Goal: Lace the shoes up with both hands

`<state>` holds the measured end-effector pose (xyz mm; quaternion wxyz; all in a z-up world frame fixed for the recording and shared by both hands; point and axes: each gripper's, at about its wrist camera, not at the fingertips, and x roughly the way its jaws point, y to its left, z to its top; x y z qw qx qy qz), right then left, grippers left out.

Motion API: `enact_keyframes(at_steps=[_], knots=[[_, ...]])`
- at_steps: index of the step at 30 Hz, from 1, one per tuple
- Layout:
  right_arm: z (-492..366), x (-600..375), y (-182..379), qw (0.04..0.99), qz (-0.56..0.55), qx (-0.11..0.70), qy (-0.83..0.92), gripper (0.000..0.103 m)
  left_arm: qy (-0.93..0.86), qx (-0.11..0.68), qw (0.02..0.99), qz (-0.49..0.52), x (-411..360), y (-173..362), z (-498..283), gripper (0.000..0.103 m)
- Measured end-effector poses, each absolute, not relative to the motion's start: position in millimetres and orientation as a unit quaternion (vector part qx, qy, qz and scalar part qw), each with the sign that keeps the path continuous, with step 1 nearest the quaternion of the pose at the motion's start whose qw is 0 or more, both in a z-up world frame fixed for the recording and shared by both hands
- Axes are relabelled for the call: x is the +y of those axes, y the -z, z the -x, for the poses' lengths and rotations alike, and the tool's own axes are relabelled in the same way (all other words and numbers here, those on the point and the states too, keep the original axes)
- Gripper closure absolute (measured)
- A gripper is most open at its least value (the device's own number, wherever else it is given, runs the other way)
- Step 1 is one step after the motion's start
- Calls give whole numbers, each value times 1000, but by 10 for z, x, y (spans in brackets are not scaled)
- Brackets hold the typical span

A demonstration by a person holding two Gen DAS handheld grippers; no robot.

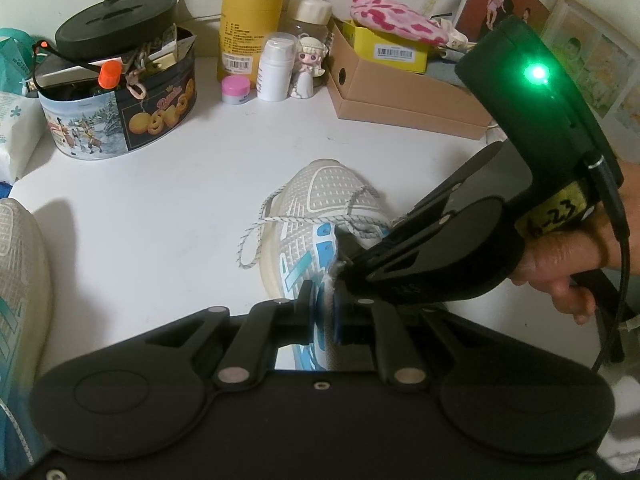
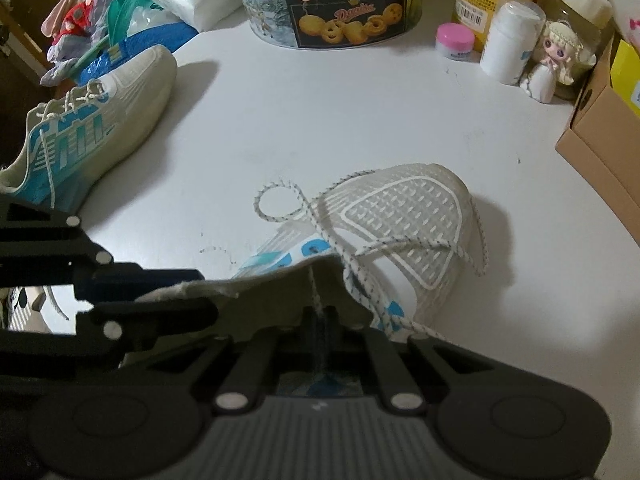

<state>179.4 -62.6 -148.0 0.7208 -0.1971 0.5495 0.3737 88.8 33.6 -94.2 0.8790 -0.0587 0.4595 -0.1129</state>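
Pinching the padded collar edge of the mesh sneaker (image 1: 320,216), my left gripper (image 1: 322,312) grips it between flat pads. My right gripper (image 2: 320,320) is clamped on the speckled woven lace (image 2: 316,292), just ahead of its fingertips. Second sneaker (image 2: 92,120): lies far left on the smooth white table (image 2: 320,120).

Matte black right gripper (image 1: 347,261) with green LED, yellow label, black cable; bare hand (image 1: 560,264).

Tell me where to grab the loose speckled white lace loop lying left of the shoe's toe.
Grip the speckled white lace loop at its crossing beside the white mesh shoe, coming from above: it lies flat on the white table, and the open left side is unobstructed.
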Motion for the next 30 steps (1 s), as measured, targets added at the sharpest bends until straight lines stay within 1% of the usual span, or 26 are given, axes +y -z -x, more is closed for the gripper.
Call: enact_keyframes(at_steps=[30], knots=[[-1815, -732, 1483, 738, 145, 559, -349, 100, 115, 465, 876, 58, 336, 942, -919, 96]])
